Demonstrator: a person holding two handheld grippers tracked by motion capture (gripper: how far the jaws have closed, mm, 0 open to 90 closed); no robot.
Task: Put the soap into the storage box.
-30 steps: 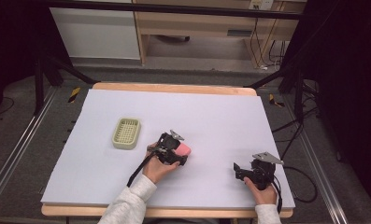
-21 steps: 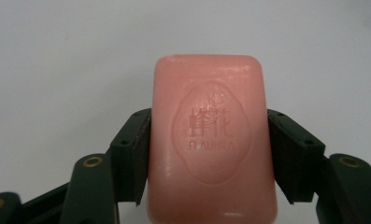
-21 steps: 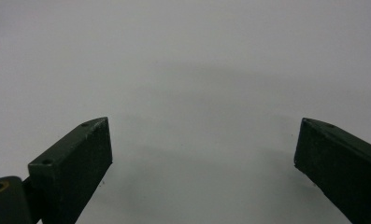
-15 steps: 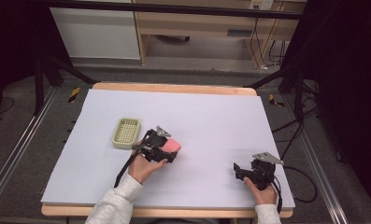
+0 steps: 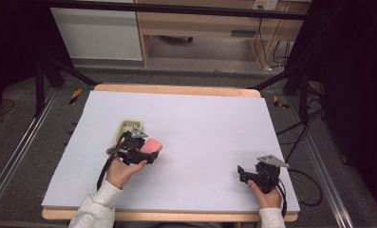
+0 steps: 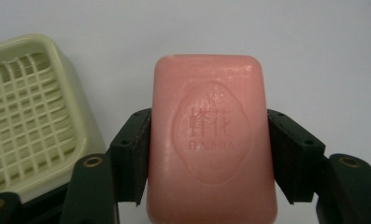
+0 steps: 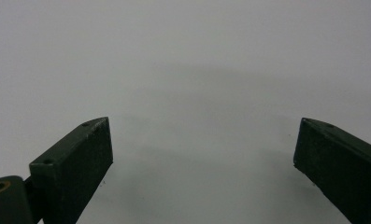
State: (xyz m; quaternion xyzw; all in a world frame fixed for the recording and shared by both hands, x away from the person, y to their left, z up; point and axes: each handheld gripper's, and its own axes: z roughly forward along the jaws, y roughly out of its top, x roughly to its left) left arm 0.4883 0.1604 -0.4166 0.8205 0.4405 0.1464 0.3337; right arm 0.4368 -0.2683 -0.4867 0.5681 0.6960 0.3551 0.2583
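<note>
At the near edge of the white tabletop [image 5: 200,142], a person's two sleeved forearms come in from below, each hand holding a black two-fingered gripper. The right gripper [image 5: 243,173] rests low near the front right part of the tabletop, well apart from everything else; in the right gripper view its fingers [image 7: 75,158] stand wide apart with nothing but bare white surface between them. The left gripper [image 5: 150,154] sits farther in, on the left half of the tabletop, and its fingers [image 6: 131,154] are closed on the long sides of a pink bar of soap [image 6: 211,140], which carries a stamped oval emblem with lettering. The soap is held flat, stamped face up, and seems lifted a little off the surface, though that is hard to judge. Just beyond and beside the left gripper lies a pale green soap dish [image 5: 127,128] with a slatted grid floor; in the left gripper view the dish [image 6: 29,116] sits immediately to the left of the soap, not under it. The step in hand appears to be carrying the soap to the dish. The next move probably calls for shifting the soap sideways over the grid, lowering it level, then spreading the fingers to release it.
</note>
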